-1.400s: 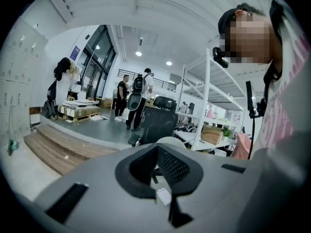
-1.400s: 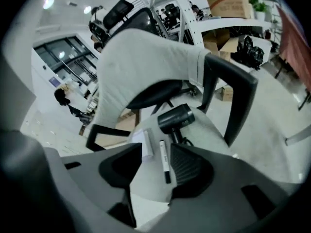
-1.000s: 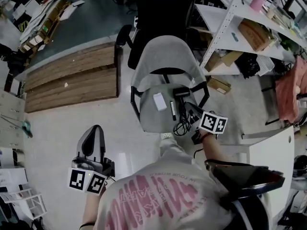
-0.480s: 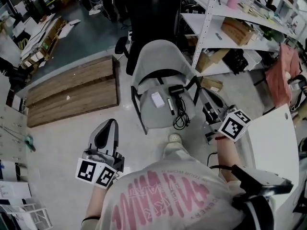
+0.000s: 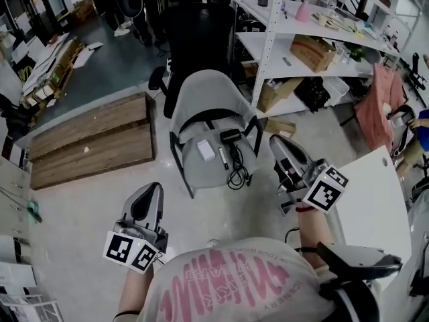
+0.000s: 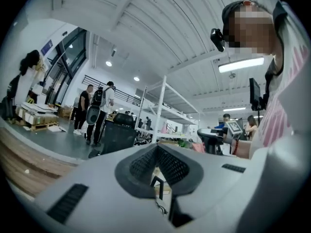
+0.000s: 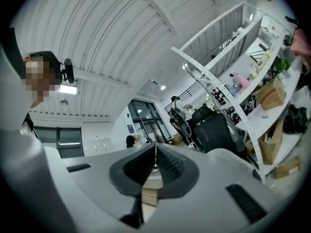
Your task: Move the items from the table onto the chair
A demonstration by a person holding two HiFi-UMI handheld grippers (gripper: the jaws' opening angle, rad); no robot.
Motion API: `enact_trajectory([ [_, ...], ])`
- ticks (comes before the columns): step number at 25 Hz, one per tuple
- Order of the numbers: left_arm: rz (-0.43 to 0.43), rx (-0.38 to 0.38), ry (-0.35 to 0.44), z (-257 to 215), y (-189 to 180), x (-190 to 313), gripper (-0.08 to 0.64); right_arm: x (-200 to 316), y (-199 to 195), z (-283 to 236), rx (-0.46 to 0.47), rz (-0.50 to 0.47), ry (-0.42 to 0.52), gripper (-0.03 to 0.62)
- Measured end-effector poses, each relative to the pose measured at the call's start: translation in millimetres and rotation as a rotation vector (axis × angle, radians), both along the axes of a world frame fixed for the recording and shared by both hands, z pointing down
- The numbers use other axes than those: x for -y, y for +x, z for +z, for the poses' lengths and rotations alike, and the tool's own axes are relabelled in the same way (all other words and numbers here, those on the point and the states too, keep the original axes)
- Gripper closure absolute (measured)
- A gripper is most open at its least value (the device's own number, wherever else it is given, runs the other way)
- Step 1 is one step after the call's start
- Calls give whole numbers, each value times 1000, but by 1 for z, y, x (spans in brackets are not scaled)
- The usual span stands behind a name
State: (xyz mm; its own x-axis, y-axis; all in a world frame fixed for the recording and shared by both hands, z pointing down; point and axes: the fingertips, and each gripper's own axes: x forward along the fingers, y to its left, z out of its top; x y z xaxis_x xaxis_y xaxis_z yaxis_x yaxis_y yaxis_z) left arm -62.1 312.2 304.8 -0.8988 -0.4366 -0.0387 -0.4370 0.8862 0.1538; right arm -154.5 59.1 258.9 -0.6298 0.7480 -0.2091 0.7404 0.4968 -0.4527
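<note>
Carrying nothing at this moment: left hand-held gripper (image 5: 150,189) closed tip to tip, right hand-held gripper (image 5: 277,141) closed as well, both empty, held apart above the floor in front of the chair (image 5: 208,89). Lying on the seat: a white box (image 5: 206,150), a black device (image 5: 231,136), a slim pen-like stick (image 5: 223,157) and a loose cable (image 5: 236,174). Showing only a bare corner of the bench (image 5: 375,193) at the right, so cannot tell about items left there.

Could hook the cable loop near the front edge of the seat and drag the black device off, if reaching in low with the next item. Could also slide the light white box off the smooth seat with a careless push.

Looks hard, matte and grey on the curved chair shell, thin and black on the frame; flat and white on the bench; ribbed and dark on the pads (image 6: 143,165).
</note>
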Motion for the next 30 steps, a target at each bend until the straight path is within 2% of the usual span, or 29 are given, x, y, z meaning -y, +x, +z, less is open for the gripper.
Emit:
enact_trajectory([
  [2, -54, 3, 18, -6, 3, 7, 552, 15, 11, -6, 33, 23, 25, 577],
  [4, -69, -10, 22, -7, 11, 24, 552, 33, 25, -11, 48, 42, 18, 577],
  [8, -40, -19, 24, -6, 34, 70, 552, 72, 55, -13, 43, 39, -22, 578],
  [13, -17, -4, 31, -7, 67, 116, 552, 107, 90, -8, 51, 38, 9, 578],
  [21, -17, 12, 6, -13, 102, 152, 552, 125, 119, 2, 23, 11, 58, 580],
  [30, -53, 35, -11, -22, 121, 157, 552, 124, 133, -4, 87, -32, 116, 580],
])
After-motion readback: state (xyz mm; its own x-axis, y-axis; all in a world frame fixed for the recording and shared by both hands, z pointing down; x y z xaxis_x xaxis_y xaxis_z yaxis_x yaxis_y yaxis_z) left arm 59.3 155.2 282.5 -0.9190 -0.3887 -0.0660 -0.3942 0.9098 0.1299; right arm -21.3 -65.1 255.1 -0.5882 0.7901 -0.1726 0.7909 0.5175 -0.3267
